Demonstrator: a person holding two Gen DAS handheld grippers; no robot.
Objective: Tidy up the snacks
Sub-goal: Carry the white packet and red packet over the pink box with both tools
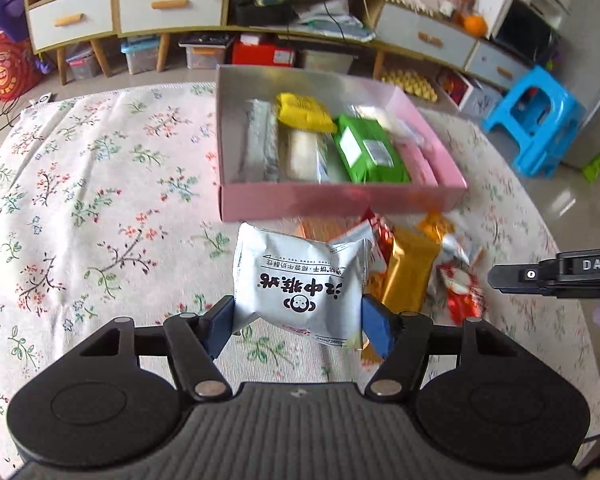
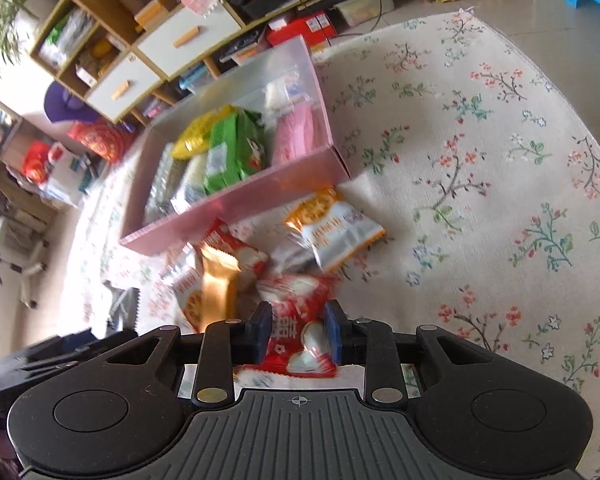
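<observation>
Covering table: floral cloth (image 1: pixel 100 184); cabinets (image 1: pixel 148 4) behind.

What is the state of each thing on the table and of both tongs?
Left tongs: shut on the white snack packet.
Right tongs: shut on the red snack packet.
Pink box: open, partly filled with snacks.
Gold packet: loose on the cloth.
Orange-white packet: loose, beside the box.

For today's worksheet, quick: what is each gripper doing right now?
Left gripper: closed on the white snack packet.
Right gripper: closed on the red snack packet.
</observation>
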